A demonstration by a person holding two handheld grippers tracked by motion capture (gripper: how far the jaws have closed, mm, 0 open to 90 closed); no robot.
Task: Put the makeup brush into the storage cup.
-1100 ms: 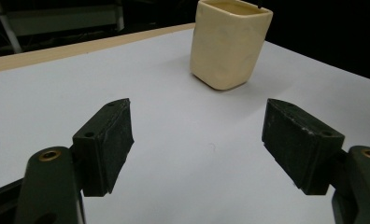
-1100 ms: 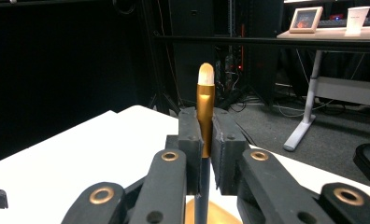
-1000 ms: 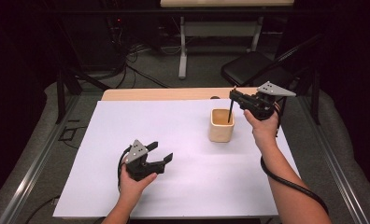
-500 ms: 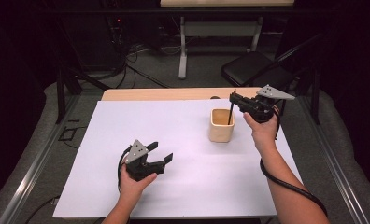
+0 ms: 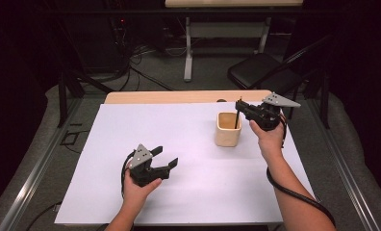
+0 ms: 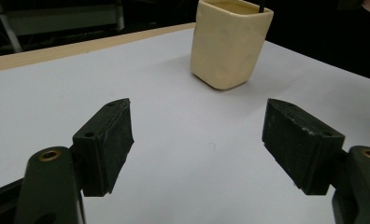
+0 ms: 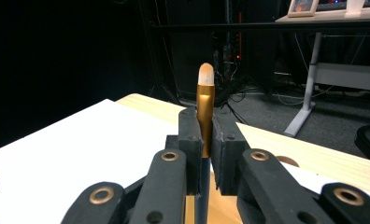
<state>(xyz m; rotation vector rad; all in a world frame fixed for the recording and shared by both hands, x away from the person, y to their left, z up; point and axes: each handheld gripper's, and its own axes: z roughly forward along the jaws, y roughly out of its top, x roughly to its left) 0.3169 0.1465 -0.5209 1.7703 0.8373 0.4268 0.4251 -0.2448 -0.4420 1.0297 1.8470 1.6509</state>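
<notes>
Right tongs (image 5: pixel 238 105) clamp the brush (image 7: pixel 205 109) upright, its handle dropping straight into the cream cup (image 5: pixel 227 129) directly below, while the left tongs (image 5: pixel 165 158) sit open and empty, well apart at near left.

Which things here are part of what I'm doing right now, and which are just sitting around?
In the job:
- right gripper, shut on the pencil, gold ferrule and eraser end up
- cream cup, the pencil's lower end inside it

Just around:
- left gripper, fingers open, nothing between them
- black chair behind the table
- white sheet

table (image 5: pixel 179 96): wooden | white sheet (image 5: pixel 188 159) covers it | cream cup (image 5: pixel 227 129) on sheet
</notes>
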